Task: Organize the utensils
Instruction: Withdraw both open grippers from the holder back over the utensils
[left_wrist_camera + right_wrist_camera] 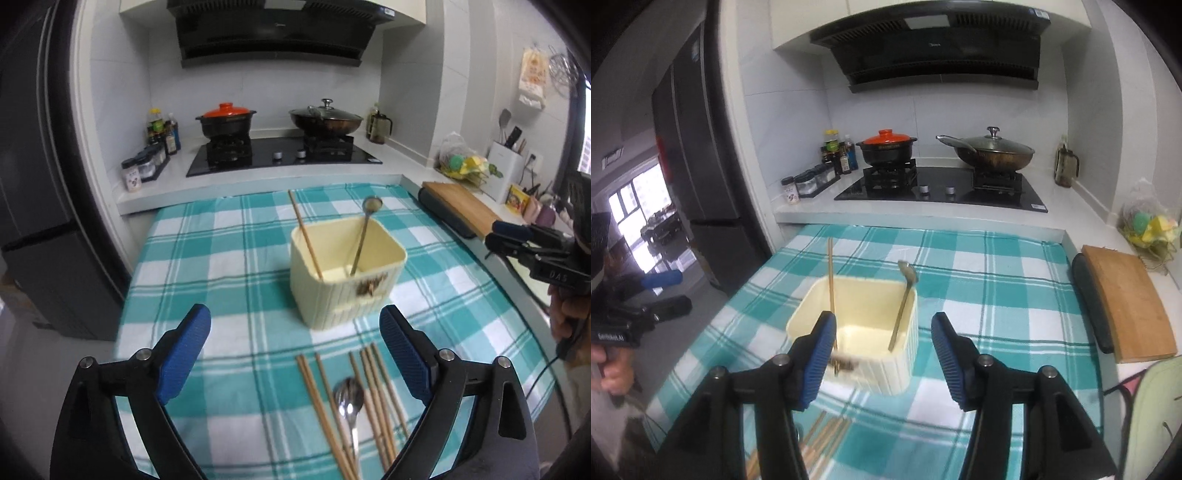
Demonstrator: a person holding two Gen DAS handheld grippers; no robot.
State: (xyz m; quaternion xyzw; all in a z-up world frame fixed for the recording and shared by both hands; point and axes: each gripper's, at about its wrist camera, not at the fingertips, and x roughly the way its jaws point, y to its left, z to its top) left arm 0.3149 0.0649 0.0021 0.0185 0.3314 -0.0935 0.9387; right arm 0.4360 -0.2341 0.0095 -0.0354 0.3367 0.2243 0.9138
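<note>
Both grippers, left gripper (295, 358) and right gripper (882, 354), spread wide, empty. Cream bin (343, 273) mid-surface holds one chopstick (305, 240) and spoon (364, 236); loose chopsticks (373, 398) lie nearby on checked cloth (221, 266). Stove (280, 155) behind, cutting board (1126, 306) rightward.

- Our left gripper (295, 354) hangs with its blue-padded jaws spread wide, gripping nothing.
- Our right gripper (882, 358) likewise gapes wide apart, empty.

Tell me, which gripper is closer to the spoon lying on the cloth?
Left. The left gripper hangs open right over the loose spoon; the right gripper is open farther along, by the cream utensil holder.
</note>
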